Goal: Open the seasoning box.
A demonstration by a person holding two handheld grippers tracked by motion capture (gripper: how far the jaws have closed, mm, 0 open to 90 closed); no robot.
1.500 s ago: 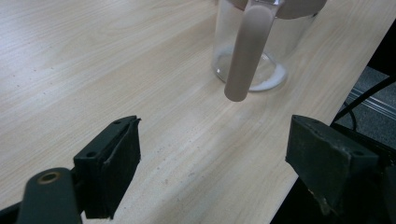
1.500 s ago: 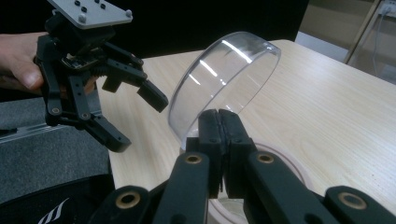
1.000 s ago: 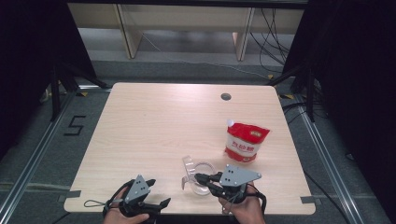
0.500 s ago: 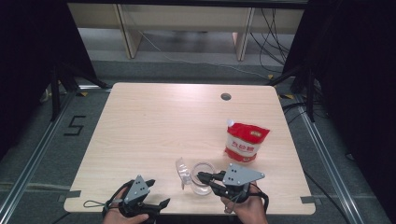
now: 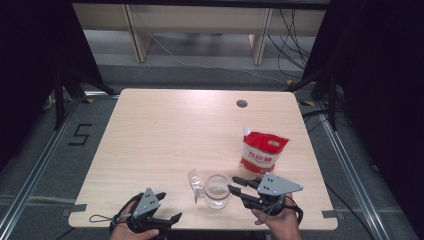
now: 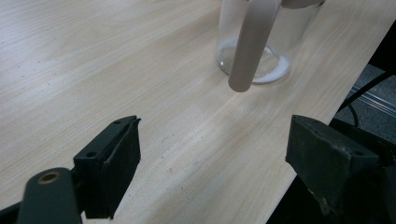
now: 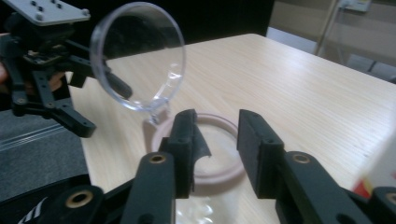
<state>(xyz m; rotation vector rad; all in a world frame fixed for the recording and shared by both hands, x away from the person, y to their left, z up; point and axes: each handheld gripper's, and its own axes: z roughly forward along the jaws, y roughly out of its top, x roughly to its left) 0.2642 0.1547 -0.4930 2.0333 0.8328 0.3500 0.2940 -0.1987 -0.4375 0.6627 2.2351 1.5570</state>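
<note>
A clear glass jar (image 5: 218, 190) stands near the table's front edge, its round clear lid (image 5: 194, 184) swung up on the left side. A pink seal ring (image 7: 232, 171) runs round its mouth. My right gripper (image 5: 233, 184) lies just right of the jar and points at it. Its jaws have just been opening, and nothing is pressed between the pads; the rim lies just beyond the tips (image 7: 215, 127). My left gripper (image 5: 169, 206) rests at the front left, open wide over bare wood (image 6: 219, 158), and the jar (image 6: 225, 42) is ahead of it.
A red and white pouch (image 5: 263, 150) stands behind the right gripper, toward the right side of the table (image 5: 165, 130). A small round hole (image 5: 242, 103) sits near the far edge. The front edge runs just under both hands.
The right gripper has drawn back to the right from the jar and its jaws have parted. The jar has shifted slightly right. The left gripper has stayed where it was.
</note>
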